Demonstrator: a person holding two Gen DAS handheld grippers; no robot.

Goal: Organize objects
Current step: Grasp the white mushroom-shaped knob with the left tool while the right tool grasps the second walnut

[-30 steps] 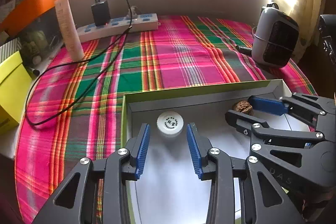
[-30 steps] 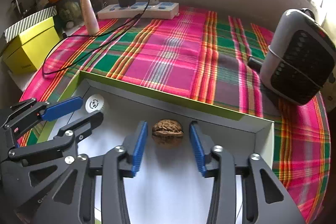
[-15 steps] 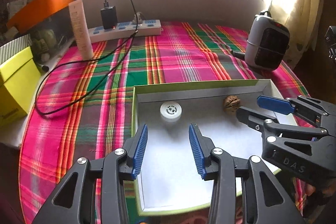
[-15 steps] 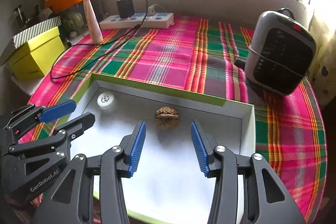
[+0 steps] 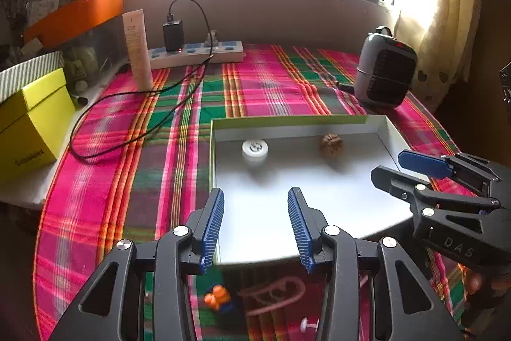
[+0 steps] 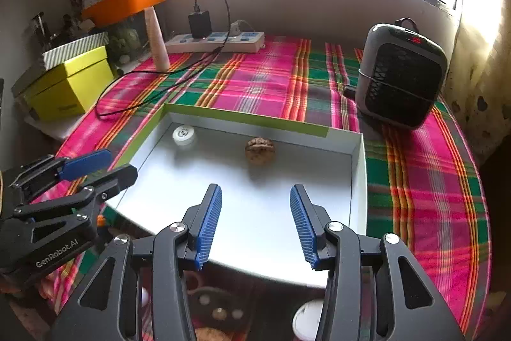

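A shallow white box with a green rim [image 5: 287,120] [image 6: 242,117] lies on the plaid cloth. Inside it, near the far wall, sit a white cap [image 5: 254,149] [image 6: 183,134] and a walnut [image 5: 331,143] [image 6: 259,150]. My left gripper [image 5: 255,213] is open and empty, above the box's near left part. My right gripper [image 6: 255,213] is open and empty, above the near middle of the box, behind the walnut. Each gripper shows in the other's view, the right one [image 5: 412,166] and the left one [image 6: 99,163].
Small loose objects lie on the cloth below the grippers: an orange toy [image 5: 218,298], a pink cord [image 5: 274,293], a white cap [image 6: 308,320]. A grey heater [image 6: 399,79] stands at right. A power strip [image 5: 194,53], a tube [image 5: 138,50] and a yellow box [image 5: 28,123] stand at back left.
Both grippers have pulled back and risen from the box, still open. The cap and walnut stay where they were. The box's near edge and loose objects below have come into view.
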